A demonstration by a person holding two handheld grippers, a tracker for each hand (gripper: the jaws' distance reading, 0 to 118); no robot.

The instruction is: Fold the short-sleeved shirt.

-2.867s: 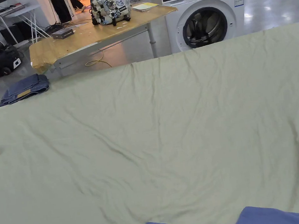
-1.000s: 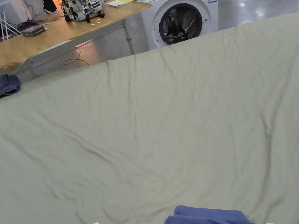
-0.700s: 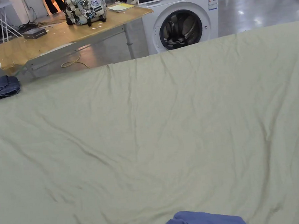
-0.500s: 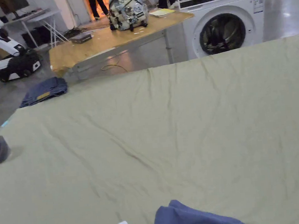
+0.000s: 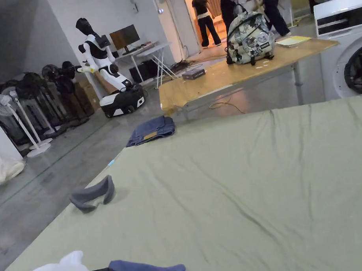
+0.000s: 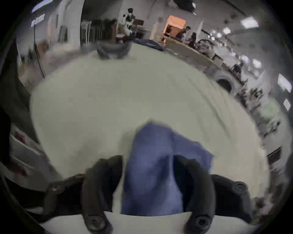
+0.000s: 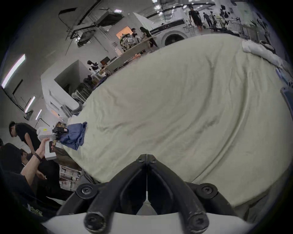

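Where green sheet [image 5: 259, 182] spreads, folded jeans [image 5: 151, 130], wooden table [image 5: 211, 80], washing machine [image 5: 350, 48]

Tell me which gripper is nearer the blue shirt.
Left. The left gripper has the blue shirt between its jaws, near the bed's edge. The right gripper, jaws together, hovers apart, farther along that edge.

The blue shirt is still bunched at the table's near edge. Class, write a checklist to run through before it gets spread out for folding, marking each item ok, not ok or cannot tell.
1. Left hand-held gripper grips the blue shirt: ok, cloth sits between its jaws.
2. Right hand-held gripper free to take a second corner: ok, jaws closed on nothing.
3. Shirt lying flat: not ok, it is bunched.
4. Green sheet has open space mid-table: ok.
5. Grey item clear of the spreading area: ok, it lies near the left edge.
6. Sleeves and collar located: cannot tell.
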